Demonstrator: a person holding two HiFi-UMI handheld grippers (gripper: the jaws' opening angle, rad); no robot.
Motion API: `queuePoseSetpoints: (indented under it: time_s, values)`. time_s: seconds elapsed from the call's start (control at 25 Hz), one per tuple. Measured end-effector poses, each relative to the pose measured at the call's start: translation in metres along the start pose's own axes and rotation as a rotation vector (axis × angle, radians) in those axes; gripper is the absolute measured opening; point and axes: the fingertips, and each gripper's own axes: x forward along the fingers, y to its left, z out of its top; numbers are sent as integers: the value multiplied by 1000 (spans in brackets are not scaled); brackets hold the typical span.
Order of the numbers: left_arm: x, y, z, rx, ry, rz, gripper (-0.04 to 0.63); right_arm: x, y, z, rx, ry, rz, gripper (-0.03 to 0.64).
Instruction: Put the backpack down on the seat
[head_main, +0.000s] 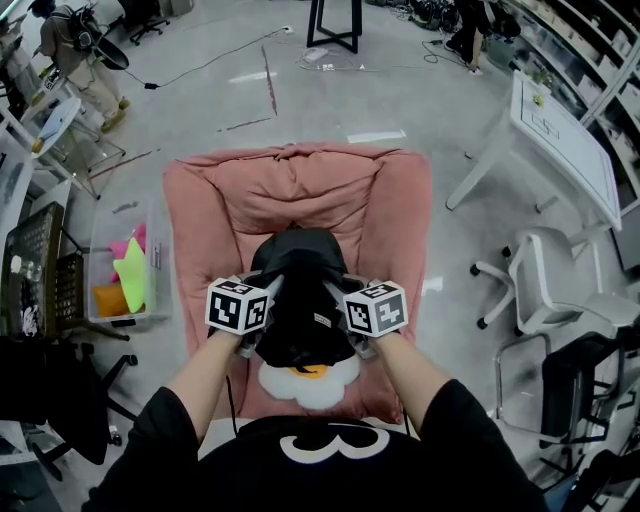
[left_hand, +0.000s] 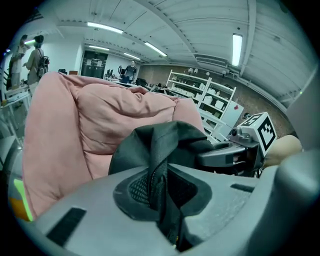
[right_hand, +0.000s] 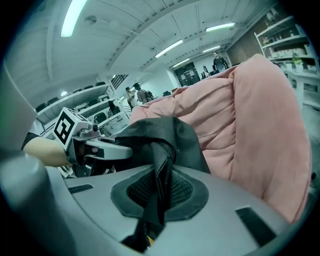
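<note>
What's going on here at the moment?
A person holds a tool in each hand. Both the left tool and the right tool are shut on folds of the black backpack. Together they hold it over the pink padded seat. Whether its bottom already rests on the seat cannot be told from these views, so it is not clearly put down yet.

Left gripper (left_hand: 162, 197) tight on black backpack (left_hand: 172, 137) fabric, perhaps a strap, before pink seat (left_hand: 95, 120).
</note>
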Motion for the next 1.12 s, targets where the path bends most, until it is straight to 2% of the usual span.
queuePoseSetpoints:
  time_s: [0.12, 0.2, 0.24, 0.36, 0.4, 0.52, 0.64, 0.76, 0.88, 1.0, 1.12]
  values:
    - [7, 10, 5, -33, -8, -5, 61, 6, -7, 6, -21, -18, -30, 29]
    - [10, 13, 7, -82, -21, -27, 121, 7, -8, 8, -21, -33, -36, 38]
    - [11, 15, 8, -105, -28, -33, 158, 7, -7, 8, -20, -34, -32, 62]
    - [8, 26, 5, -133, -40, -11, 253, 7, -6, 9, -25, -37, -28, 197]
    - [7, 30, 2, -133, -41, 0, 265, 5, -8, 10, -31, -44, -35, 226]
    - [-6, 37, -8, -144, -33, 17, 284, -10, -15, 12, -44, -71, -63, 242]
    - [-29, 37, -18, -202, -46, 26, 287, -32, -16, 7, -39, -67, -64, 242]
    - [-54, 14, -14, -210, -87, 7, 288, -60, -4, 11, -52, -81, -42, 241]
    - [-80, -23, -12, -203, -134, -33, 288, -95, 21, 19, -14, -160, 50, 241]
    - [-105, -71, -15, -220, -171, -94, 287, -138, 52, 20, -7, -222, 149, 239]
    - [-125, -136, -17, -208, -205, -180, 266, -184, 85, 9, -72, -251, 214, 224]
